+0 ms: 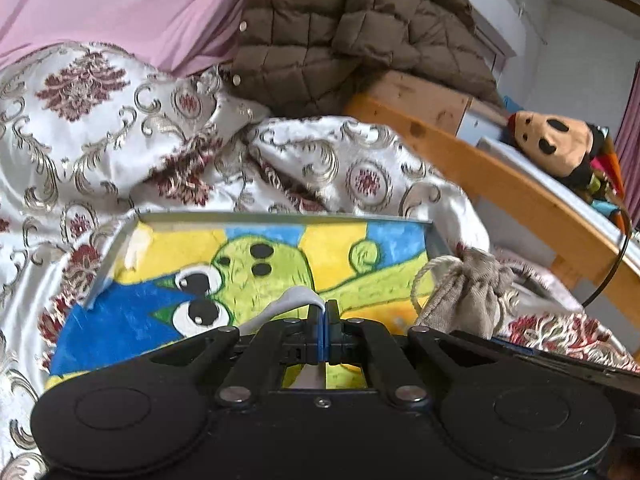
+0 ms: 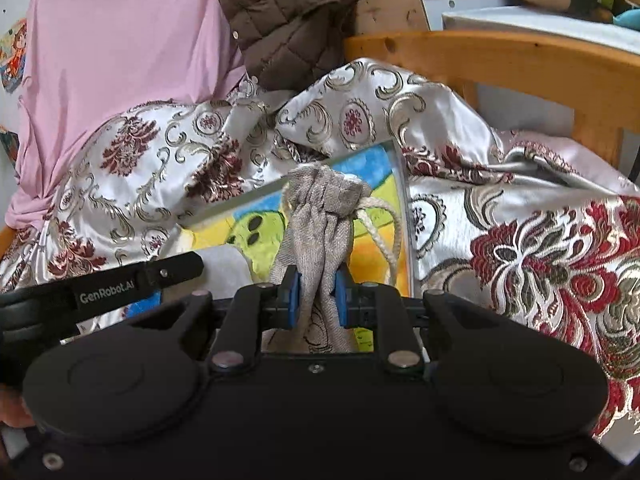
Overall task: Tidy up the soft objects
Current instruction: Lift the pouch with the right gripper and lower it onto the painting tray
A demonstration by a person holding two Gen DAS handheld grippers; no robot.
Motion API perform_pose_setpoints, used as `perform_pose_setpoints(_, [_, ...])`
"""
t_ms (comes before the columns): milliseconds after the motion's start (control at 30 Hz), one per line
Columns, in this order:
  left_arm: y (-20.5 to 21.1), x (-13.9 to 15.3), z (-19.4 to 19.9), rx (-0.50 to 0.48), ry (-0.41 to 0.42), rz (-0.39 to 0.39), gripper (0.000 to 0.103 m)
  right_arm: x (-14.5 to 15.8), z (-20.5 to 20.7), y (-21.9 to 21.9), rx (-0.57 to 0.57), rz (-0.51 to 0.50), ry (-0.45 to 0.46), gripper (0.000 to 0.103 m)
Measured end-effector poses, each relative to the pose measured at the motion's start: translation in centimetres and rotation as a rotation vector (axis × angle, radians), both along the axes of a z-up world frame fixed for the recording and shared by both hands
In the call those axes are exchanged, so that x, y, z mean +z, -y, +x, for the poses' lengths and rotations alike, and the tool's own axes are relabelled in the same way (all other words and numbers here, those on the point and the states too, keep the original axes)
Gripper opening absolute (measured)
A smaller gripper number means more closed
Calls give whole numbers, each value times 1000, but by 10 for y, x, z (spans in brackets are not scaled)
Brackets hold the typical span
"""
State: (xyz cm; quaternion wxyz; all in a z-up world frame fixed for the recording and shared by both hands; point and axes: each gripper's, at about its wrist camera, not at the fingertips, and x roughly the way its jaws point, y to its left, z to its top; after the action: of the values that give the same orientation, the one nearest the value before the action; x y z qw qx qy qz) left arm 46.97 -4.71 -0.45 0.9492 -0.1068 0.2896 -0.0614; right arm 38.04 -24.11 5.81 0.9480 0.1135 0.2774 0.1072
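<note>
On the left, the left gripper (image 1: 323, 312) has its tongs pressed tight together on a thin gray strip (image 1: 294, 300), some soft cloth, over the tray (image 1: 114, 254). The tray has a bright cartoon picture inside, yellow, blue and green.

To the right, the right gripper (image 2: 316, 292) holds a small gray bag (image 2: 320, 216) with a rope string. Its tongs are narrow and squeeze the bag in the middle, so the bag hangs over the tray's right side.

It looks like the step now is putting the soft things into the tray. Next, I think each gripper must go down low and open up, so the soft things stay inside the walls.

The tray sits on a shiny flowered blanket (image 1: 100, 128) on a bed. Behind are a pink sheet (image 1: 120, 4), a brown puffy coat (image 1: 340, 28), a wooden bed frame (image 1: 500, 184) and a stuffed toy (image 1: 556, 140).
</note>
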Motion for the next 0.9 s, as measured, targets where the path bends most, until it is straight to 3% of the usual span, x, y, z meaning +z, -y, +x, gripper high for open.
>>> perform_pose_setpoints(433, [21,-43,-2,-79,-127,33,0,-71,-11,11,41,-153,-108,12])
perform_pose_setpoints(767, [23,-65,6,-87,-279,64,0,-85,-17,2,59,-186,-150,12])
perform_pose_setpoints(900, [26,-63,3,-85,-293,86,2,-77,-14,-2,55,-173,-138,14])
